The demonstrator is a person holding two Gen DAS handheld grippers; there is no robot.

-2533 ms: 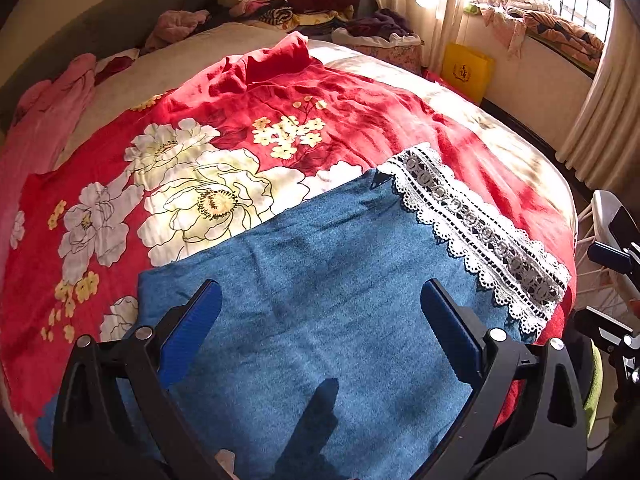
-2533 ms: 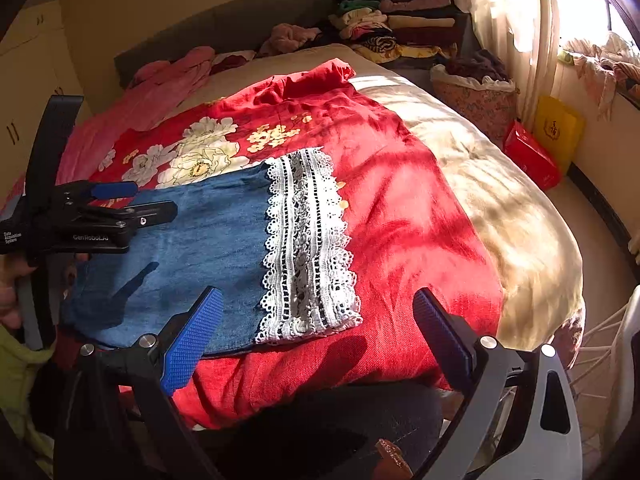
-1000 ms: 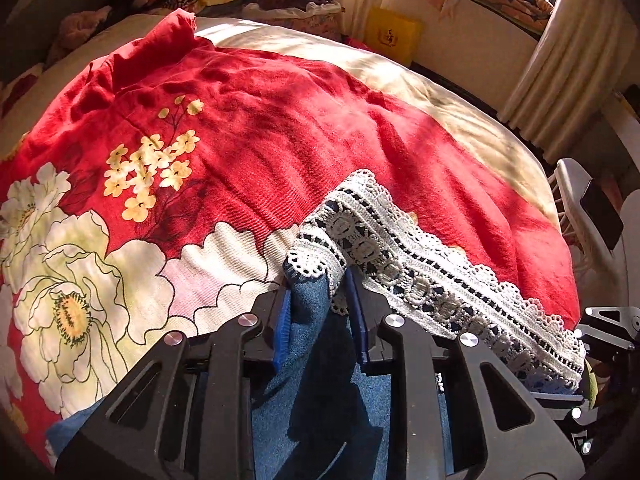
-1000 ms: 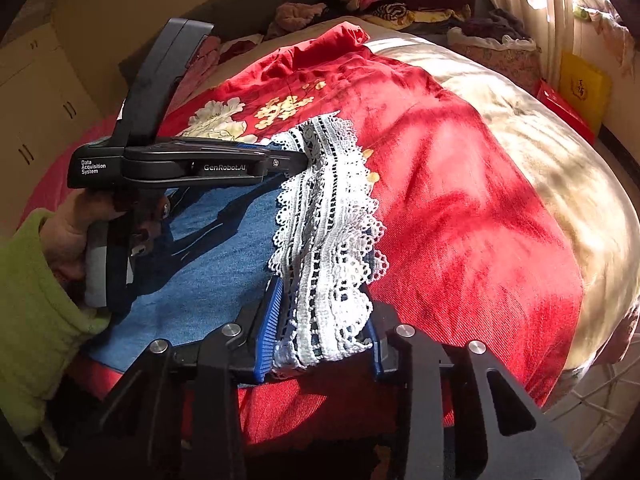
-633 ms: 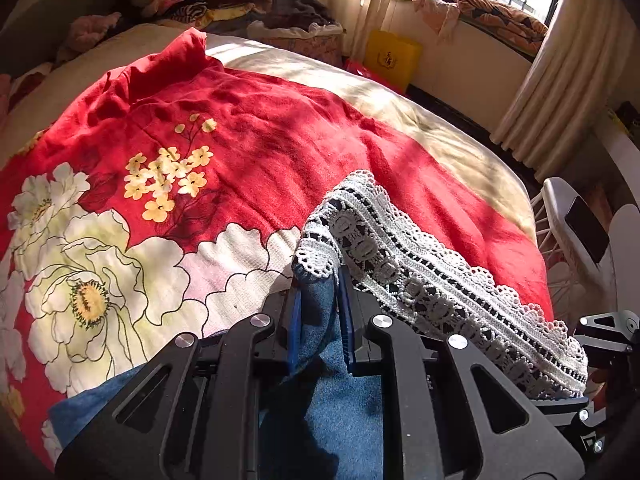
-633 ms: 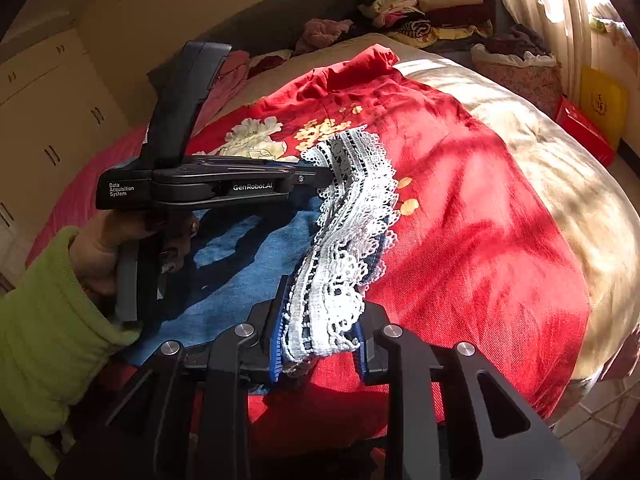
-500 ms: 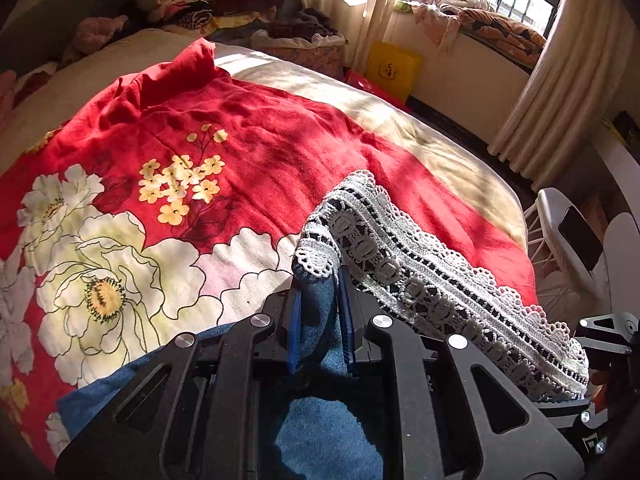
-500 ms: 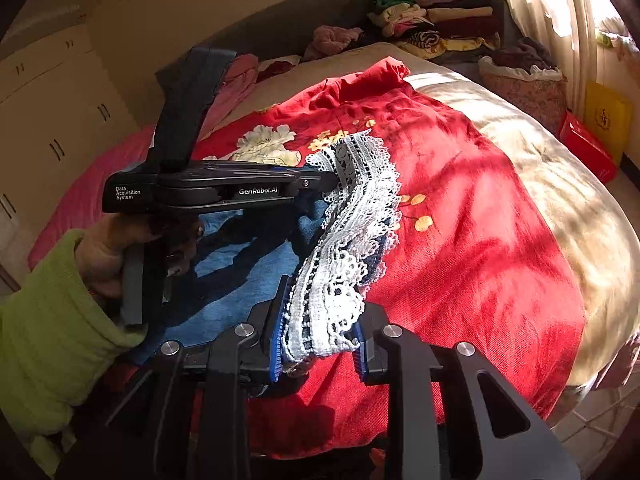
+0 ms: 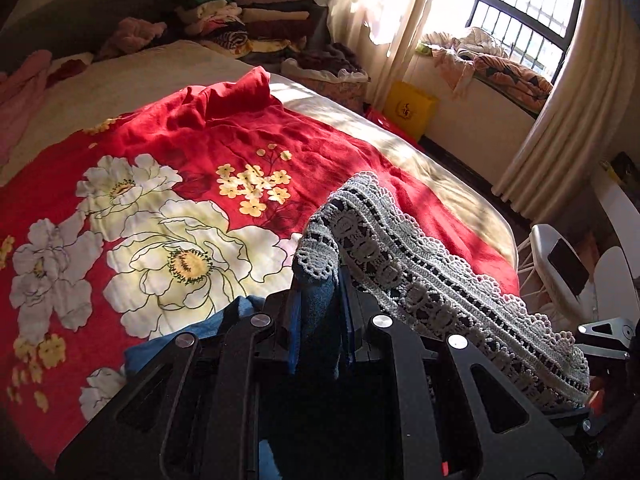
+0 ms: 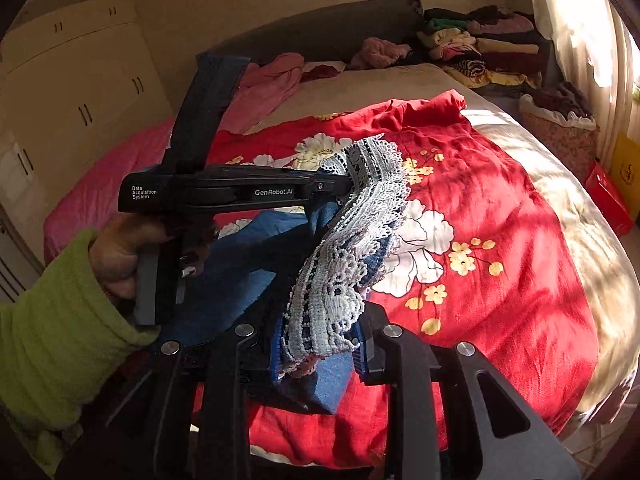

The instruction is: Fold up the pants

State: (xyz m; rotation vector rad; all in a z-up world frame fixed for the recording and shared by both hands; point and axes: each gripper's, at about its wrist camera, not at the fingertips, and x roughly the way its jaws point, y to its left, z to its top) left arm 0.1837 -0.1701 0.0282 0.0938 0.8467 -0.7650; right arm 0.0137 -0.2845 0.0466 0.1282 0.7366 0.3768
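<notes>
The blue denim pants [image 10: 240, 256] with a white lace hem [image 10: 348, 252] lie partly on the red floral bedspread [image 10: 500, 208]. My left gripper [image 9: 318, 320] is shut on the far corner of the hem, denim [image 9: 316, 312] pinched between its jaws, with lace [image 9: 420, 280] draping to the right. It also shows in the right wrist view [image 10: 340, 188], held by a hand in a green sleeve. My right gripper [image 10: 320, 344] is shut on the near corner of the lace hem. The hem end hangs lifted off the bed between both grippers.
The bed [image 9: 460, 196] has a beige cover edge on the right. Folded clothes [image 9: 256, 20] are stacked at the headboard, with pink garments [image 10: 272, 84] at the left. A basket [image 10: 560, 128], a yellow bag [image 9: 408, 108], curtains and a window stand beyond. Cabinets [image 10: 80, 92] line the left wall.
Both grippers closed on the hem corners and lifted the lace end off the bed. In the last half second they rose further and drew the hem back over the denim.
</notes>
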